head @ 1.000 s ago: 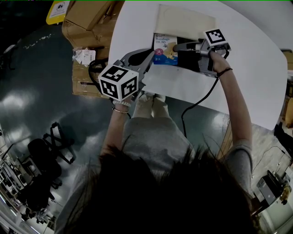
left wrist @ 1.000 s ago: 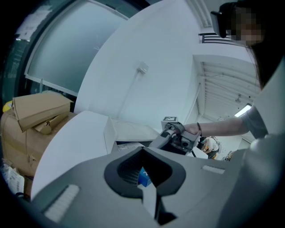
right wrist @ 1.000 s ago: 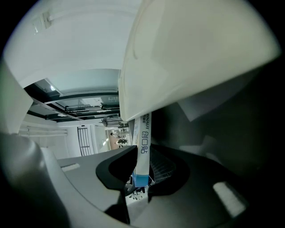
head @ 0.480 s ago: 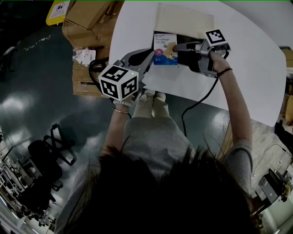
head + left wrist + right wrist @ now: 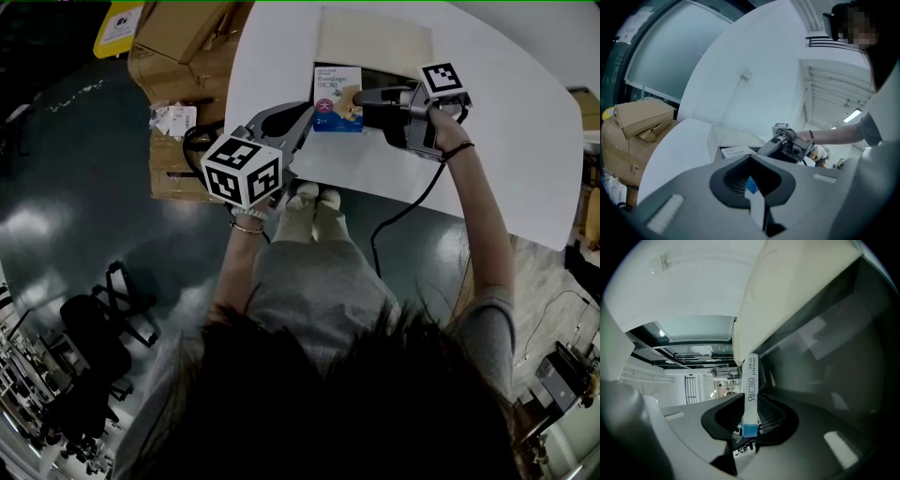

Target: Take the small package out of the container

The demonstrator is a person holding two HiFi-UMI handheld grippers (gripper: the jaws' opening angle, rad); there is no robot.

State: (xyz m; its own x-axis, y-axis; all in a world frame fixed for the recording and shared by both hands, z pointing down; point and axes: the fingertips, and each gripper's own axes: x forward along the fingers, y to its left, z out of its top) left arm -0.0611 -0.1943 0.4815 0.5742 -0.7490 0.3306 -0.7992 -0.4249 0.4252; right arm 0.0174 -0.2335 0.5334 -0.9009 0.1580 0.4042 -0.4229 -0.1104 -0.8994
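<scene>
A flat white and blue small package stands at the left side of the container, a dark box whose cream lid lies open behind it on the white table. My right gripper reaches in from the right and is shut on the package's edge. In the right gripper view the package shows edge-on between the pads of the right gripper. My left gripper hovers at the table's front edge, just left of the package, with its jaws shut and nothing in them. The left gripper view shows the package in the container.
Cardboard boxes are stacked on the floor left of the table, also in the left gripper view. A black cable hangs from the right gripper over the table's front edge. An office chair stands on the floor far left.
The whole view has slid slightly. Both grippers and the package keep their places.
</scene>
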